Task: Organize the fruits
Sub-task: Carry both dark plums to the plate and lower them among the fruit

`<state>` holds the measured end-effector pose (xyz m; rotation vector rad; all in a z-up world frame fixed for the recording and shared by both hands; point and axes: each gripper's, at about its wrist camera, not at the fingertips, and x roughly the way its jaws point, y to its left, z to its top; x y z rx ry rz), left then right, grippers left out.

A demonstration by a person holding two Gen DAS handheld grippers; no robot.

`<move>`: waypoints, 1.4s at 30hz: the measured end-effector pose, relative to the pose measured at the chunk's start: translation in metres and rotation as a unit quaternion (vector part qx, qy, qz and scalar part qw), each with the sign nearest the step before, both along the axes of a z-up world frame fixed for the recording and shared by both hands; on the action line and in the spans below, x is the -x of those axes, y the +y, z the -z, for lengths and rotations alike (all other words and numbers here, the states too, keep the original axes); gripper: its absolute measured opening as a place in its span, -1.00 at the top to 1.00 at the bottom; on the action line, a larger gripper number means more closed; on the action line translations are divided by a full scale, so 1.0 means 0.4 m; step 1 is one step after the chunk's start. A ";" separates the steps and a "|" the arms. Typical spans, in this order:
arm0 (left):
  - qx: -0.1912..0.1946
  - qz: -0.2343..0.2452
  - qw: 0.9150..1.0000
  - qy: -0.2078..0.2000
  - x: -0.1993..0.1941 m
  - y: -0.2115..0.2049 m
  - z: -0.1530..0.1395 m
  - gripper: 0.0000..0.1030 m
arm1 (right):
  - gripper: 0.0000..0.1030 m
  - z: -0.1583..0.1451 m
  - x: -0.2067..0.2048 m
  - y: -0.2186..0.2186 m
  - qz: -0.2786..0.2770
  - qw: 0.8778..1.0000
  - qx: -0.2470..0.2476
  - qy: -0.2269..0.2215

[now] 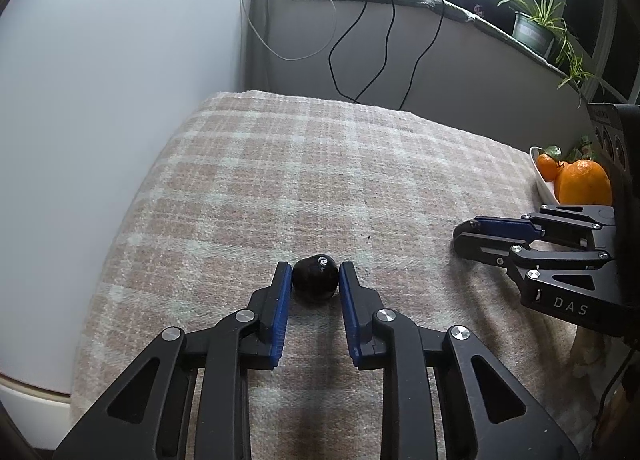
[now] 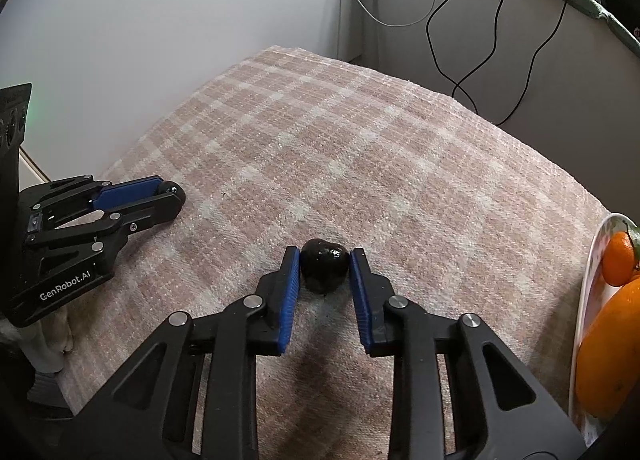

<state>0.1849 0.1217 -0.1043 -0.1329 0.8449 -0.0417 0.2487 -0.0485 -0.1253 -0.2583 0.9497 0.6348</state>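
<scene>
"GenRobot.AI" and "DAS" mark the casings; left hand-held gripper (image 1: 314, 274) pinches one dark fruit (image 1: 315, 277), right hand-held gripper (image 2: 324, 260) pinches another dark fruit (image 2: 324, 271) (both on the plaid cloth (image 1: 320, 164))

Plaid blanket-covered surface (image 1: 320, 164), two dark fruits (image 1: 315, 277) (image 2: 323, 270), white plate (image 2: 590, 284)

My left gripper (image 1: 315, 280) is a black angular linkage with silver round screws and blue ribbed fingers (image 1: 280, 312); my matching right gripper (image 2: 325, 268) reads "DAS"; left reads "GenRobot.AI".
</scene>
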 end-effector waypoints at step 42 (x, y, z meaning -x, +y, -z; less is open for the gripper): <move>0.004 0.147 0.985 -0.096 0.092 -0.349 -0.219 0.57 | 0.50 -0.239 0.169 -0.336 0.035 0.994 -0.081 -0.068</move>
